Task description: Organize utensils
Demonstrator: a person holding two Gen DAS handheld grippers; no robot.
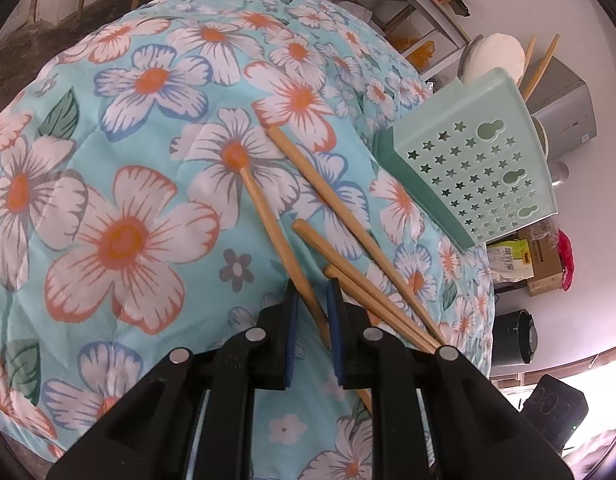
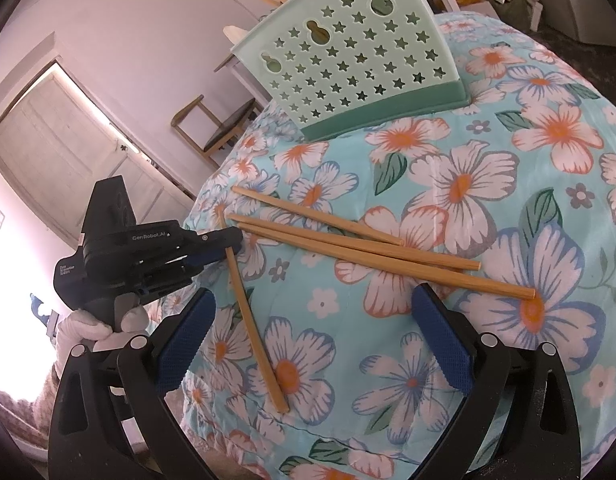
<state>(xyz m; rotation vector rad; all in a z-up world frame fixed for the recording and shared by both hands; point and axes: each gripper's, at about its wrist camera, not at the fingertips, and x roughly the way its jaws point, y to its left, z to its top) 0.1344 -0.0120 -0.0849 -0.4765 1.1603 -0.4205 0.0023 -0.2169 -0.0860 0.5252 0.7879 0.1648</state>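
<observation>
Several wooden chopsticks lie on the floral tablecloth (image 1: pixel 128 160). My left gripper (image 1: pixel 313 292) has its blue pads around one chopstick (image 1: pixel 268 216), closed on its near end; in the right wrist view the left gripper (image 2: pixel 228 244) grips that same chopstick (image 2: pixel 254 320) at the table's left edge. Three other chopsticks (image 2: pixel 356 244) lie crossed beside it and also show in the left wrist view (image 1: pixel 348 216). A mint green utensil holder (image 1: pixel 476 160) with star holes stands at the far side and also shows in the right wrist view (image 2: pixel 356 56). My right gripper (image 2: pixel 312 320) is open and empty above the cloth.
The holder holds a white ladle (image 1: pixel 496 56) and wooden utensils (image 1: pixel 542 64). A wooden chair (image 2: pixel 216 124) and a door (image 2: pixel 68 152) stand beyond the table. Boxes (image 1: pixel 540 264) and a black appliance (image 1: pixel 516 336) sit on the floor.
</observation>
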